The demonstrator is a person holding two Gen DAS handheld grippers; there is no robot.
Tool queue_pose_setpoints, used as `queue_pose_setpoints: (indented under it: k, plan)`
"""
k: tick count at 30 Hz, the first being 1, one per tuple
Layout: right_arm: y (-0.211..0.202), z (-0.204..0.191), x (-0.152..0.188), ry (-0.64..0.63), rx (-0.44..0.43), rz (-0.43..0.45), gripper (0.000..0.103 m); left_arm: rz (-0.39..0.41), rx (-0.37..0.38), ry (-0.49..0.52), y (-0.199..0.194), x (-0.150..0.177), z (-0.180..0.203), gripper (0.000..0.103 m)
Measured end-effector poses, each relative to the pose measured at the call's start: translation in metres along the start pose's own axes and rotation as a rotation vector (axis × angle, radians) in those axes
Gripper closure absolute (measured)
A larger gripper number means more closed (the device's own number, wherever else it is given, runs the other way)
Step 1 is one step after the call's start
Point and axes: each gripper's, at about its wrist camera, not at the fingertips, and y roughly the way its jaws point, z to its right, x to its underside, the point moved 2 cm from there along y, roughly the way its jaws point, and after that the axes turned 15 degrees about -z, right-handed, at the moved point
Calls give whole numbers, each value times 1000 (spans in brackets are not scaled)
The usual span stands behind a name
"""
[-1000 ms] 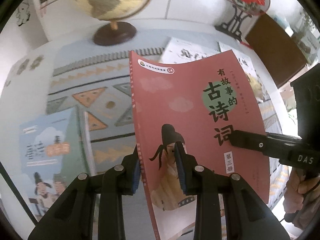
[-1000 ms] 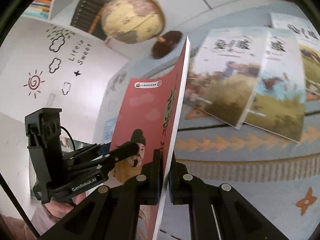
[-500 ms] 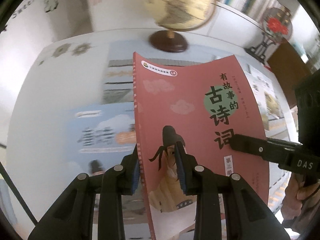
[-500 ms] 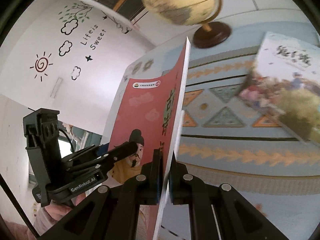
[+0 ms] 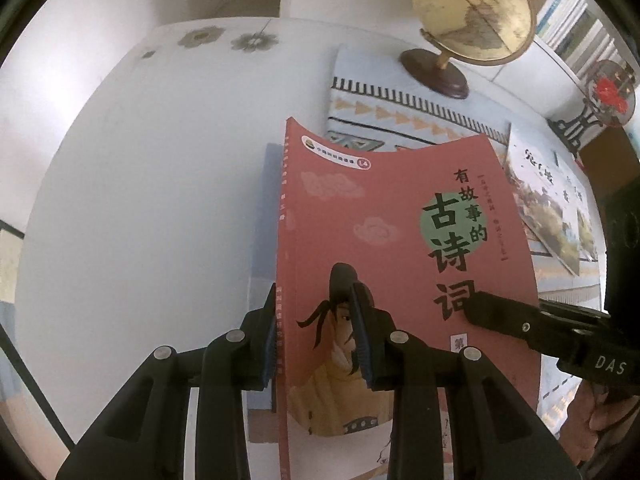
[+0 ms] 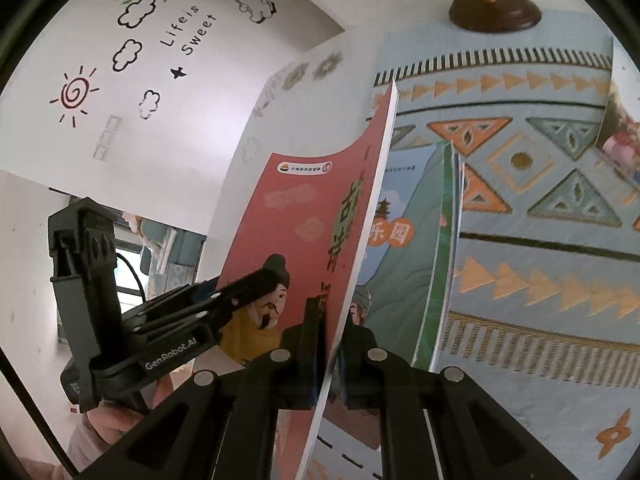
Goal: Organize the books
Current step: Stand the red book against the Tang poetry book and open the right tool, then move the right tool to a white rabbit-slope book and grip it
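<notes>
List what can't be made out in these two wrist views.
- Blue book: right wrist, cover half hidden by the red book; left wrist shows only an edge strip.
- Red book's lower end: cut off by the frame edge in both.
- Globe: right wrist shows only its base.
- Picture books: left wrist, titles blurred; right wrist, cropped.

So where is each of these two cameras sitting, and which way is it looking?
Left wrist: sits on the left gripper, looking down its fingers at the red book's cover, with the table and globe beyond; the right gripper shows.
Right wrist: sits on the right gripper, looking along the book's page edge toward the patterned mat; the left gripper shows.
Shared: the red book, both grippers.
</notes>
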Motion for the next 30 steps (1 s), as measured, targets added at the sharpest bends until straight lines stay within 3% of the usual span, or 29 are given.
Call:
queue_pose_setpoints:
  k: [6,14,22,26,30]
  plan:
    - [13,7,-3,59,-7,11,95,-18,55,-44,11,-1,-16,71]
    - [8,26,-1,141,-19,55,89,-3,25,-35,12,-3,-18,71]
    - [12,30,4,157,-21,-13,83,7,-66,-95,8,-8,-19,71]
    - [-9,44,8,187,11,19,83,28,-89,-142,-3,-8,-23,69]
    - [-49,75,17,241,-11,109,83,57,-77,-129,-17,-17,-5,67]
